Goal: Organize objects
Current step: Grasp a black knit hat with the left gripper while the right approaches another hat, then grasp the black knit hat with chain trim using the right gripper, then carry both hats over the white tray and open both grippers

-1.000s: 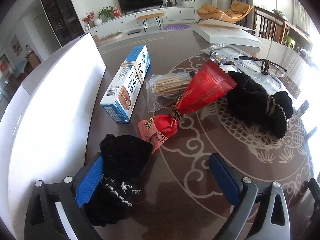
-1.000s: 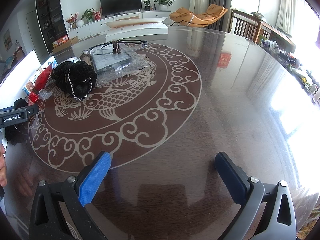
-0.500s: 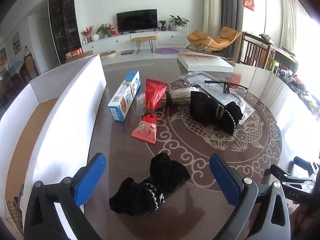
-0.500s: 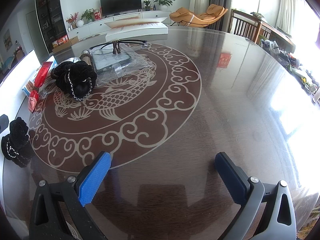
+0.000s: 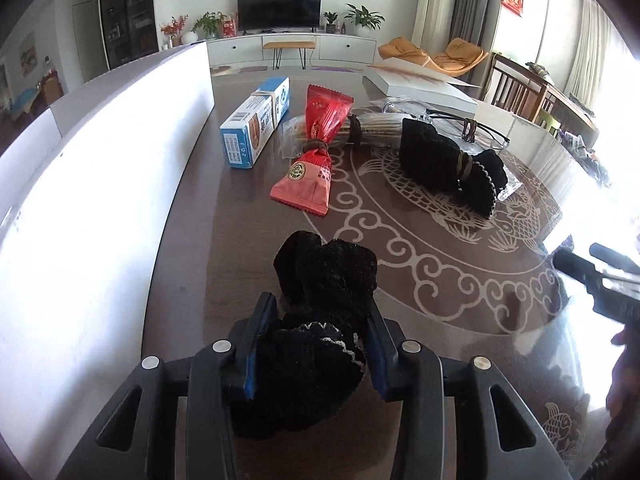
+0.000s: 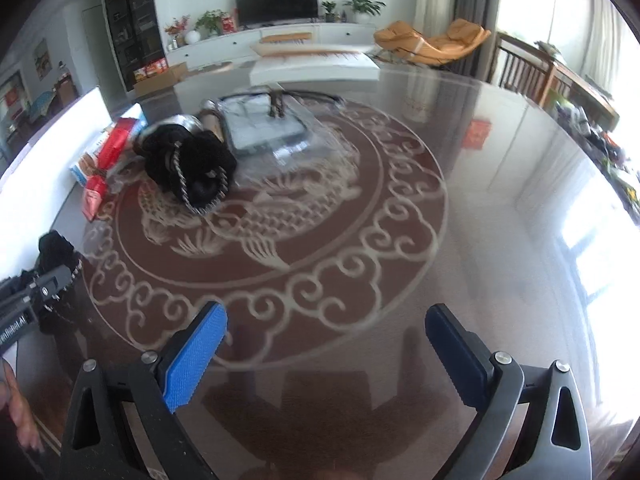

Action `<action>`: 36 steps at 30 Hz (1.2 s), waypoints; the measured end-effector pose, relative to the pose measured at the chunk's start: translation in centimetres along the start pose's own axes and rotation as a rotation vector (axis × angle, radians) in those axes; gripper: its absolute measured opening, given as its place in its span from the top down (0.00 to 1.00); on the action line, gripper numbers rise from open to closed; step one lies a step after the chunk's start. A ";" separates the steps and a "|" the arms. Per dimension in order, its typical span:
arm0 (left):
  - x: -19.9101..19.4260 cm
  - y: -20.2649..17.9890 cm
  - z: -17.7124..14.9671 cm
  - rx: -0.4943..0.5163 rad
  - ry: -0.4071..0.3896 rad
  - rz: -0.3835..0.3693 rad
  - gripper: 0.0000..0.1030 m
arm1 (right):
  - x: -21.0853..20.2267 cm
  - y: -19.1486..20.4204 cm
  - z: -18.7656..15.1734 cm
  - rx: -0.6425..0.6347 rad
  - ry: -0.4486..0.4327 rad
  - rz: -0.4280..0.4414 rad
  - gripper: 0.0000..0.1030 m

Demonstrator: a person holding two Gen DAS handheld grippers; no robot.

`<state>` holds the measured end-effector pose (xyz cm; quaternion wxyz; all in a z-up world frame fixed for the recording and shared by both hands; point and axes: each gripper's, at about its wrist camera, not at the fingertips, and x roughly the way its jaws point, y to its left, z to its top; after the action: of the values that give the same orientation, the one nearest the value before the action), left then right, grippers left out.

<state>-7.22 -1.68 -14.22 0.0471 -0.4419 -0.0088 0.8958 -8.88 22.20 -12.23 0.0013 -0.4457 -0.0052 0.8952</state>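
Jaws: the left gripper (image 5: 316, 344) is clenched on the near black knit bundle (image 5: 320, 304), blue pads pressing it from both sides at its trimmed waist; the right gripper (image 6: 324, 344) is released, fingers spread wide with only the table (image 6: 500, 200) between them. The bundle sits low over the tabletop, just beside the white box wall (image 5: 100, 184); I cannot tell whether it is touching the surface. Likely reason for the waist grip: soft fabric compresses there and will not slip out. The box, directly to the left, looks like the intended destination. Other items lie farther out: red snack packet (image 5: 316, 152), blue carton (image 5: 256, 124), a second black bundle (image 5: 448, 164) tied with cord, glasses (image 5: 468, 128) on plastic wrap. Right gripper hangs idle, well apart from everything, probably to leave the left a free path.
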 end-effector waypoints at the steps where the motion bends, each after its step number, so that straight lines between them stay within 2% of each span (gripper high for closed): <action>1: -0.3 -0.2 -0.5 0.006 -0.003 0.000 0.60 | -0.1 1.2 1.6 -0.049 -0.025 0.018 0.04; 3: -0.8 -0.7 -1.2 0.025 -0.003 -0.003 0.60 | 0.3 4.4 5.2 -0.161 -0.045 0.075 0.04; 5: -1.2 -1.0 -1.7 0.034 0.001 -0.011 0.59 | 1.6 8.0 8.2 -0.274 -0.016 0.122 0.05; 8: -1.5 -1.1 -1.9 0.026 0.009 -0.028 0.59 | 4.4 11.8 10.9 -0.378 0.067 0.159 0.18; 10: -1.6 -0.9 -2.0 0.022 0.015 -0.045 0.56 | 6.1 12.6 11.2 -0.373 0.147 0.180 0.49; 11: -1.6 -1.0 -2.0 0.025 0.019 -0.054 0.54 | 6.5 12.5 10.9 -0.361 0.178 0.181 0.67; 12: -1.6 -1.0 -2.0 0.030 0.025 -0.064 0.49 | 6.4 12.1 10.6 -0.333 0.200 0.199 0.71; 15: -1.6 -1.3 -2.2 0.034 0.049 -0.094 0.26 | 4.2 9.9 8.1 -0.228 0.256 0.287 0.72; 17: -1.9 -1.4 -2.6 0.032 0.050 -0.098 0.24 | 2.3 8.6 5.8 -0.190 0.292 0.302 0.72; 19: -2.0 -1.6 -2.9 0.044 0.053 -0.088 0.24 | 0.9 7.9 4.3 -0.184 0.297 0.269 0.69; 20: -2.1 -1.7 -3.0 0.050 0.055 -0.084 0.24 | 0.3 7.7 3.9 -0.187 0.286 0.246 0.56; 21: -2.1 -1.8 -3.1 0.057 0.057 -0.080 0.24 | 0.0 7.7 3.7 -0.200 0.276 0.224 0.34; 22: -2.1 -1.8 -3.0 0.062 0.061 -0.079 0.24 | -0.1 8.0 3.6 -0.221 0.260 0.207 0.26; 23: -2.1 -1.7 -3.0 0.062 0.063 -0.080 0.25 | -0.2 8.4 3.6 -0.247 0.246 0.190 0.22; 24: -2.3 -1.6 -3.0 0.059 0.055 -0.079 0.38 | 0.1 8.9 3.7 -0.275 0.246 0.177 0.23; 25: -2.4 -1.5 -3.1 0.061 0.044 -0.065 0.56 | 0.6 9.3 3.6 -0.303 0.256 0.169 0.24; 26: -2.4 -1.4 -3.0 0.063 0.038 -0.063 0.59 | 1.2 9.6 3.6 -0.322 0.281 0.160 0.36; 27: -2.4 -1.1 -2.9 0.054 0.039 -0.073 0.61 | 1.9 9.6 3.3 -0.325 0.318 0.161 0.60; 28: -2.5 -0.8 -2.8 0.036 0.044 -0.097 0.62 | 2.3 9.3 2.9 -0.313 0.345 0.163 0.67; 31: -4.5 0.0 -2.4 -0.041 0.029 -0.199 0.62 | 0.4 8.3 2.9 -0.242 0.304 0.172 0.69; 33: -7.2 0.5 -1.7 -0.081 -0.011 -0.272 0.62 | -2.5 8.6 3.7 -0.208 0.255 0.229 0.69; 36: -12.2 2.4 -0.1 -0.096 -0.103 -0.296 0.62 | -7.8 11.1 5.9 -0.188 0.152 0.334 0.69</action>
<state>0.06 -5.23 -4.83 0.1570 -0.3911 -0.1190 0.8990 -8.93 11.04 -2.56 -0.1883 -0.5047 -0.0146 0.8424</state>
